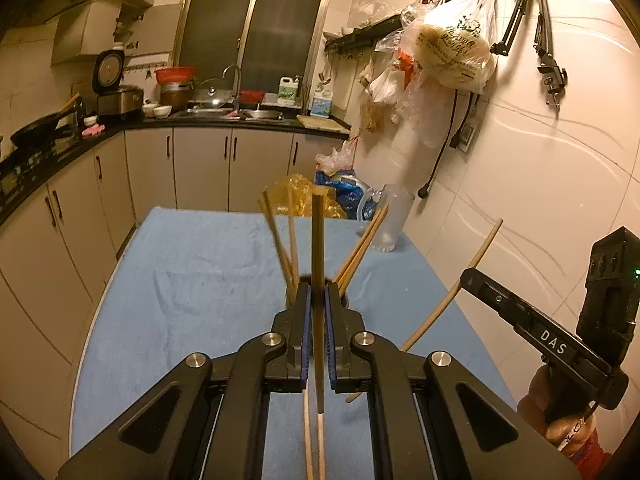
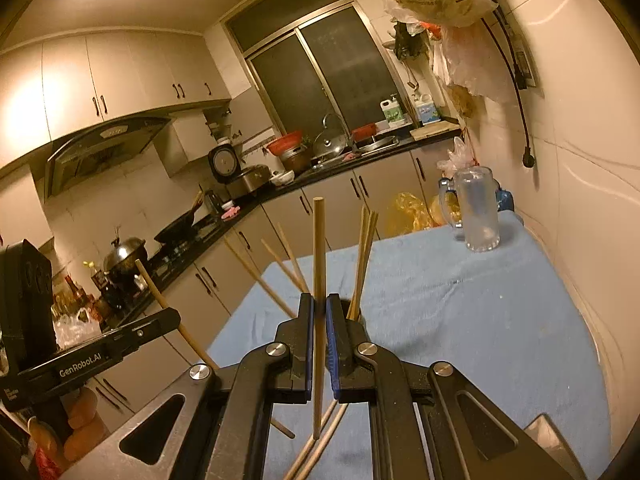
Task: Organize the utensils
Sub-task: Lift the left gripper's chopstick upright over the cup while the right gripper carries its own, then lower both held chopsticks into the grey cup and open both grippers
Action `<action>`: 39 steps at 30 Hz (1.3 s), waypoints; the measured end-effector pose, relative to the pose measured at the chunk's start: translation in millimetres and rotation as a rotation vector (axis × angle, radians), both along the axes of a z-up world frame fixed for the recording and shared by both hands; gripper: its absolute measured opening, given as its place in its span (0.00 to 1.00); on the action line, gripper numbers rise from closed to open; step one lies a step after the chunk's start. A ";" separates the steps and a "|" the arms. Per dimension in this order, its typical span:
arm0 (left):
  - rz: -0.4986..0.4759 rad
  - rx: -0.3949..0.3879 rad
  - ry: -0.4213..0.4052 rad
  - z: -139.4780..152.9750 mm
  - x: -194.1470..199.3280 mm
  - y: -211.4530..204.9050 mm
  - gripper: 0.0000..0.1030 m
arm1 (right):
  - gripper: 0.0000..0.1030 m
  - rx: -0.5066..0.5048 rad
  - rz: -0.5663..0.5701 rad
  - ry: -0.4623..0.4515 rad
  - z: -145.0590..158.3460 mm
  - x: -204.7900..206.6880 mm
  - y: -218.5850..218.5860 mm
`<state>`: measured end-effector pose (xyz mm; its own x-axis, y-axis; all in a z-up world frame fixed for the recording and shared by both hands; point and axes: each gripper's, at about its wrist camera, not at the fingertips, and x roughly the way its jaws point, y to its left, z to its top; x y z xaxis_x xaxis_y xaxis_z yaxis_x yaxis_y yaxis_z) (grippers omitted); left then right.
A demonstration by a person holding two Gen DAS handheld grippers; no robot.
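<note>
Both jaws pinching one chopstick each, held above the blue tabletop (image 1: pixel 180 264)

Left gripper (image 1: pixel 317 300) clamps its chopstick (image 1: pixel 318 240); right gripper (image 2: pixel 319 312) clamps its chopstick (image 2: pixel 319 248). Keep them upright and aim for the dark holder (image 2: pixel 356 312) just beyond the jaws.

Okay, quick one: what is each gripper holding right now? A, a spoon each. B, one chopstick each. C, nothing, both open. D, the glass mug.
B: the left gripper has its jaws shut on a chopstick, and the right gripper is shut on another chopstick; the mug stands untouched on the table.
</note>
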<state>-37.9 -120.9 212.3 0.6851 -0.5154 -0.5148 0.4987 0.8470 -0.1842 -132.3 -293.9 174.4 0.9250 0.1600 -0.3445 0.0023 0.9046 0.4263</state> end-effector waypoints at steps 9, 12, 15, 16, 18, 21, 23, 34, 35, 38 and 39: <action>-0.026 -0.026 -0.048 39.6 28.6 -20.7 0.06 | 0.07 0.007 -0.041 -0.050 28.6 21.7 -16.5; -0.022 -0.026 -0.069 50.2 40.7 -26.0 0.06 | 0.07 0.008 -0.060 -0.063 37.7 31.1 -22.0; -0.010 -0.036 -0.086 59.5 54.0 -29.1 0.06 | 0.07 0.006 -0.080 -0.074 46.1 43.4 -26.0; -0.006 -0.038 -0.090 60.5 56.4 -29.0 0.06 | 0.07 0.010 -0.081 -0.076 48.1 48.1 -27.4; 0.001 -0.041 -0.094 61.4 65.2 -30.8 0.06 | 0.07 0.007 -0.091 -0.081 50.9 56.9 -27.6; 0.011 -0.041 -0.085 55.2 77.4 -32.9 0.06 | 0.07 -0.015 -0.103 -0.085 51.2 69.2 -23.6; 0.010 -0.042 -0.073 48.7 82.0 -34.5 0.06 | 0.07 -0.031 -0.105 -0.076 47.7 78.9 -19.6; 0.004 -0.018 0.001 0.5 101.1 -39.2 0.06 | 0.07 -0.032 -0.069 0.032 0.2 103.9 -11.1; 0.004 -0.015 0.005 -2.4 101.9 -38.5 0.06 | 0.07 -0.033 -0.065 0.040 -3.1 105.2 -9.5; 0.012 -0.003 0.014 -11.9 104.5 -39.3 0.06 | 0.07 -0.034 -0.056 0.066 -12.8 109.5 -4.6; 0.013 -0.001 0.014 -13.6 104.9 -39.5 0.06 | 0.07 -0.035 -0.055 0.073 -15.8 110.4 -3.9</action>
